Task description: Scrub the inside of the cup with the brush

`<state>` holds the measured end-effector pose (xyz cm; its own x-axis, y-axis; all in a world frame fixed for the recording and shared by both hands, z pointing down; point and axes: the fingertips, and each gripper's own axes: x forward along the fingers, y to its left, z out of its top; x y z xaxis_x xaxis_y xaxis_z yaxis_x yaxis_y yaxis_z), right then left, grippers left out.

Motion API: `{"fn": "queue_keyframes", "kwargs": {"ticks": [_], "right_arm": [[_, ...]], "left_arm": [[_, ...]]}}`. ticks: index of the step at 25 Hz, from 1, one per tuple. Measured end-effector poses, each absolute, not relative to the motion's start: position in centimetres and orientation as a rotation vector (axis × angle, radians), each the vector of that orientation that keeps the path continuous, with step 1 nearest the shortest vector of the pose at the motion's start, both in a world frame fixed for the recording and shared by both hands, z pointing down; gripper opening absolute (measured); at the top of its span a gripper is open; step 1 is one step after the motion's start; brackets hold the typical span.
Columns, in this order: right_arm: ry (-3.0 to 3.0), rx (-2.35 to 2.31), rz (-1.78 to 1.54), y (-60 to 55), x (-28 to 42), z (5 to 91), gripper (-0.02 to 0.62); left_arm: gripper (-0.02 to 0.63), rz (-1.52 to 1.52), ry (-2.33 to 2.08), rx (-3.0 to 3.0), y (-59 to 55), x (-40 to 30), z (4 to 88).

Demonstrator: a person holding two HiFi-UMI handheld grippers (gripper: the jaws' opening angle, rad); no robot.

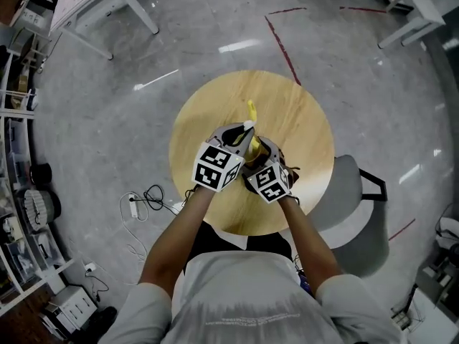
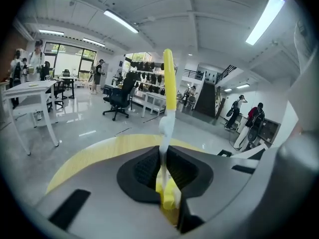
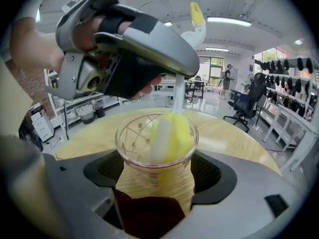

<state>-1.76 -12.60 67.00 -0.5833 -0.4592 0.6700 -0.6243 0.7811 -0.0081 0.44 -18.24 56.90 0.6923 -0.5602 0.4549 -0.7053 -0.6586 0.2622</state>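
Both forearms reach forward and meet over the round wooden table [image 1: 305, 117]. The left gripper [image 2: 167, 171] is clamped on the handle of the yellow-and-white brush [image 2: 168, 83]. The right gripper [image 3: 157, 171] grips the clear cup [image 3: 132, 138], with the brush's sponge head inside it. The cup's small coloured print is unreadable.

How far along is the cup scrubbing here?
Done: the right tool is shut on the glass cup and the left tool on the brush handle, over the round table. In hand: the yellow sponge head sits inside the cup. Left: finishing the scrub and withdrawing the brush. How clean the glass is cannot be told.
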Motion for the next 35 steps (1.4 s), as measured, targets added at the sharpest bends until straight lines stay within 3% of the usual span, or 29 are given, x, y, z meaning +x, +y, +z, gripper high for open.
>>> {"fn": "queue_keyframes", "kwargs": {"ticks": [6,11,24,26,31,35], "right_arm": [[-2.247,0.791,0.336,-12.5,0.6,67.4,0.426],[-2.19,0.889,0.4,-12.5,2.9,65.4,0.426],[-2.149,1.499,0.358,-8.7,7.9,48.9,0.415],[-2.128,1.6,0.291,-7.9,7.9,45.5,0.285],[-2.087,1.766,0.138,-5.4,6.5,38.3,0.051],[-2.144,1.738,0.05,-3.5,3.1,34.1,0.028]], "left_arm": [[0.051,0.347,-0.99,2.588,-18.9,1.0,51.1],[0.049,0.183,-0.906,2.664,-19.2,-2.8,44.4],[0.051,0.33,-0.771,2.789,-14.8,-9.0,41.7],[0.051,0.334,-0.772,2.825,-13.9,-10.0,40.5],[0.051,0.328,-0.773,2.928,-11.7,-12.5,36.7],[0.051,0.284,-0.772,2.99,-10.1,-14.3,33.8]]}}
